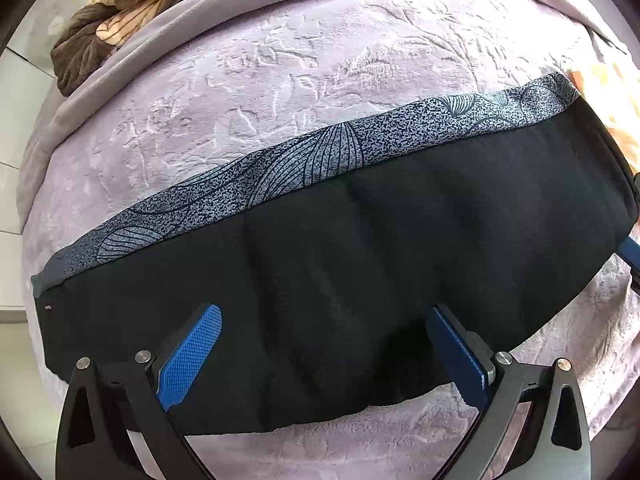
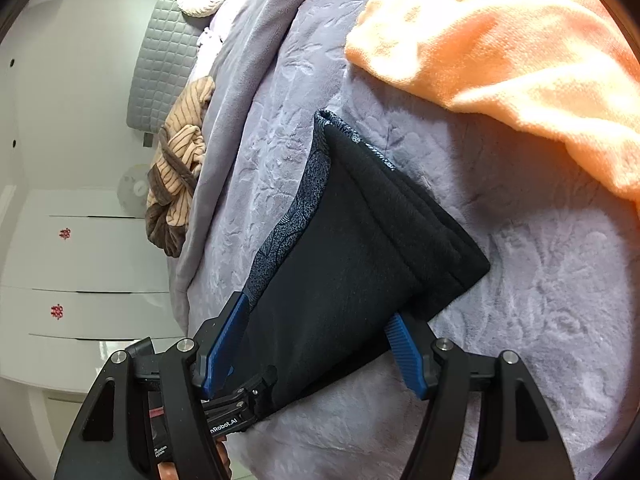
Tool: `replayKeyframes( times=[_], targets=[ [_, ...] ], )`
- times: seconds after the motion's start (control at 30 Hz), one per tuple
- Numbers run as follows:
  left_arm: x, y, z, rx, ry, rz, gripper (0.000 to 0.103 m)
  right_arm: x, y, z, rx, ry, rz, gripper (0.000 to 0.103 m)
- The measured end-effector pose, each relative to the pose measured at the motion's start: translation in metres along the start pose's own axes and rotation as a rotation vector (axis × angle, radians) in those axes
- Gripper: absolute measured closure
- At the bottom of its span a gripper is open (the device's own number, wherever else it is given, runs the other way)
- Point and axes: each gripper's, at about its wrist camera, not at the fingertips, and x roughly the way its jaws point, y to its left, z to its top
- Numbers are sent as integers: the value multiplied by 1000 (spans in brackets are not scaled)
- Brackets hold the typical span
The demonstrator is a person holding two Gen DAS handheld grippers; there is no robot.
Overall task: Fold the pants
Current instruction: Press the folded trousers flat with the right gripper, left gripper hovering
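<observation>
Pants: my black pants (image 1: 340,248) lie folded lengthwise in a long strip on the bed (image 1: 280,80), with a grey leaf-patterned layer (image 1: 312,156) showing along the far long edge.
Pants, right wrist view: the same pants (image 2: 352,248) show stacked black layers at the end nearest that camera, patterned edge on the left.
Left gripper: my left gripper (image 1: 324,356) hangs over the near long edge of the strip, jaws spread wide, blue pads (image 1: 192,356) on either side with only cloth below; I cannot tell whether the tips touch it.
Right gripper: my right gripper (image 2: 316,340) is spread wide at the end of the strip, one pad (image 2: 228,340) by the patterned edge and the other at the black edge, closed on nothing. From the left wrist view only a blue tip shows at the strip's right end (image 1: 632,248).
Containers: I see none on the bed.
Bed cover: a lilac embossed blanket (image 2: 540,280) covers the bed; bare cover lies between the pants and the far edge.
Right end: an orange towel (image 2: 500,48) lies near that end of the pants, apart from them.
Far left corner: a brown and tan striped garment (image 1: 120,12) is bunched at the bed's edge, well apart from the pants.
Beyond the bed: white drawers (image 2: 80,260) and a grey quilted headboard (image 2: 164,60).
</observation>
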Motion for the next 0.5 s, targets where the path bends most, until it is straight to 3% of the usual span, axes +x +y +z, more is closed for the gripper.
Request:
replayKeyframes(
  times=[0.5],
  targets=[
    [-3, -9, -1, 8, -10, 3, 0, -1, -17, -14, -25, 4, -76, 31]
  ],
)
